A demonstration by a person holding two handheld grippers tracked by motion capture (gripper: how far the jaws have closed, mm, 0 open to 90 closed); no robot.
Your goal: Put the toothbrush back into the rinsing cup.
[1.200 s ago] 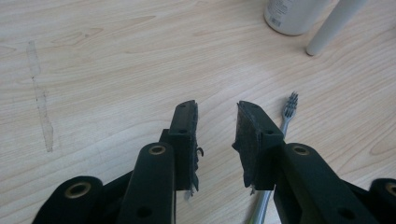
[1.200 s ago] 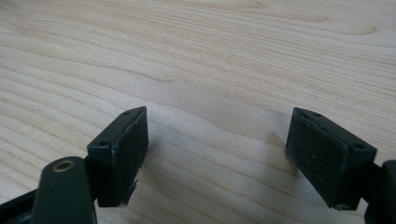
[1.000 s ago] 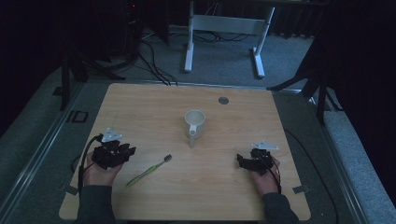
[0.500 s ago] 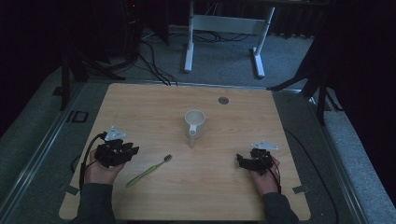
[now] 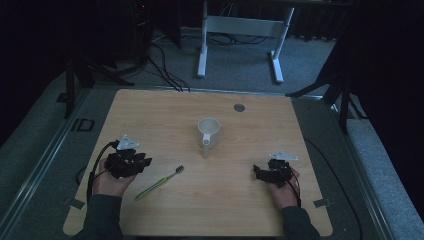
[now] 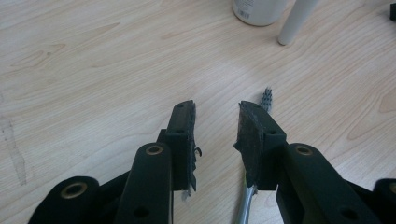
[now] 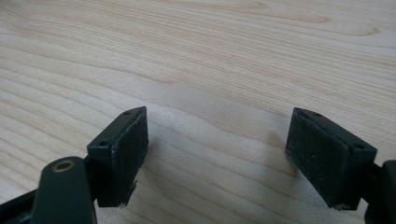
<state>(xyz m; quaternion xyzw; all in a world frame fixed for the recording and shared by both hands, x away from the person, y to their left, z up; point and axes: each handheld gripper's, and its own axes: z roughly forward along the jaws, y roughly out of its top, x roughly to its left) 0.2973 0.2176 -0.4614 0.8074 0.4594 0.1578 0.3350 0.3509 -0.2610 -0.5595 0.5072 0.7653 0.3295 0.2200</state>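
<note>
Wood surface (image 5: 165,110), white mug (image 5: 208,131) mid, handle toward the person. Left gripper (image 5: 129,163) jaws apart, nothing clamped, just beside the green toothbrush (image 5: 159,183) lying flat; its bristle end (image 6: 266,98) peeks past one jaw. Right gripper (image 5: 271,173) jaws wide apart over bare wood. Likely pickup not yet started; grasp and any placing left. Toothbrush handle mostly hidden behind the jaw, mug cut off at top in left gripper view.

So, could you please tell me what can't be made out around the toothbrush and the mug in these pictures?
- Toothbrush: in the left gripper view, the left gripper covers most of the handle; the bottom edge cuts off the rest.
- Mug: cut off by the top edge in the left gripper view.
- Mug contents: too dark and small in the high view.
- Small round thing on the table: too small to identify.
</note>
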